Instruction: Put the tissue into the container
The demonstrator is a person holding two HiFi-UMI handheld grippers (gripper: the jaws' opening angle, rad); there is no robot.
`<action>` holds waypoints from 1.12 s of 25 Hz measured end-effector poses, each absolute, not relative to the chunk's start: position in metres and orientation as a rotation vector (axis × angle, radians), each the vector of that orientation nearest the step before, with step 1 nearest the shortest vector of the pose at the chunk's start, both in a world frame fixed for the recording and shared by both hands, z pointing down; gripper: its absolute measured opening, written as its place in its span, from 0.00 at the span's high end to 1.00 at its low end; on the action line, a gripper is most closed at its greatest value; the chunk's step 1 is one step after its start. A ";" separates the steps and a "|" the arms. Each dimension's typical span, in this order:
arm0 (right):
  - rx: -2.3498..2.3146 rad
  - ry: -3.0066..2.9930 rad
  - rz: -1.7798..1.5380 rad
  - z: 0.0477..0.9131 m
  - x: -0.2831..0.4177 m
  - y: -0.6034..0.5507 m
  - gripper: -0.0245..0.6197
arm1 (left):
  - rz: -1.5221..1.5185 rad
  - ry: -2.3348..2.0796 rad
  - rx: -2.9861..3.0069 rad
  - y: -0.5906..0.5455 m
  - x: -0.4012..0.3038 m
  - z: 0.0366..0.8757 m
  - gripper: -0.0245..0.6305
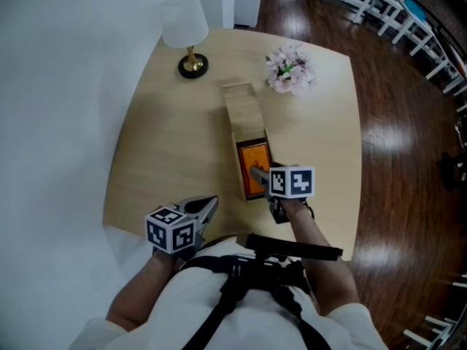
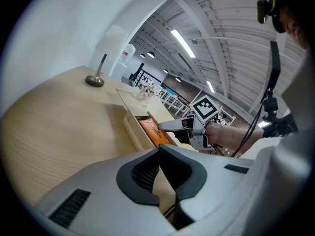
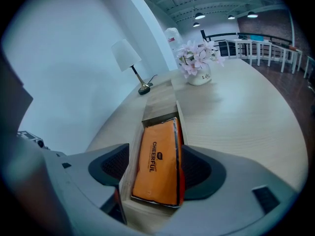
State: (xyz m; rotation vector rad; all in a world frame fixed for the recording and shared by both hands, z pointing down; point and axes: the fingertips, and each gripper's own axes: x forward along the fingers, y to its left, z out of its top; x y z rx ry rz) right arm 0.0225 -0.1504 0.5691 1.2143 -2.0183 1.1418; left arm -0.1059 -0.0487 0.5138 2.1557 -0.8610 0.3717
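Note:
A long wooden container (image 1: pixel 243 115) lies in the middle of the table, its sliding lid (image 3: pixel 160 104) pushed to the far end. An orange tissue pack (image 1: pixel 253 157) lies in the uncovered near half, tilted with its right edge (image 3: pixel 178 156) higher. My right gripper (image 1: pixel 260 174) hangs over the container's near end. Its jaws stand wide on either side of the pack, and the container's left wall (image 3: pixel 129 171) shows between the left pad and the pack. My left gripper (image 1: pixel 209 203) rests by the table's front edge, shut and empty; its tips (image 2: pixel 160 149) meet.
A white-shaded lamp (image 1: pixel 186 31) on a brass foot stands at the far left of the light wooden table (image 1: pixel 160 144). A small vase of pink flowers (image 1: pixel 290 70) stands at the far right. Dark wooden floor (image 1: pixel 408 122) lies to the right of the table.

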 end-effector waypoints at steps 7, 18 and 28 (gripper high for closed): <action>1.240 -2.027 1.101 0.561 0.036 -0.151 0.44 | 0.354 -0.868 2.159 -0.052 -0.104 0.509 0.96; 1.365 -2.029 1.058 0.537 0.073 -0.141 0.59 | 0.304 -0.858 2.189 -0.055 -0.090 0.493 0.96; 1.496 -2.010 1.049 0.523 0.115 -0.132 0.70 | 0.292 -0.825 2.217 -0.053 -0.067 0.484 0.96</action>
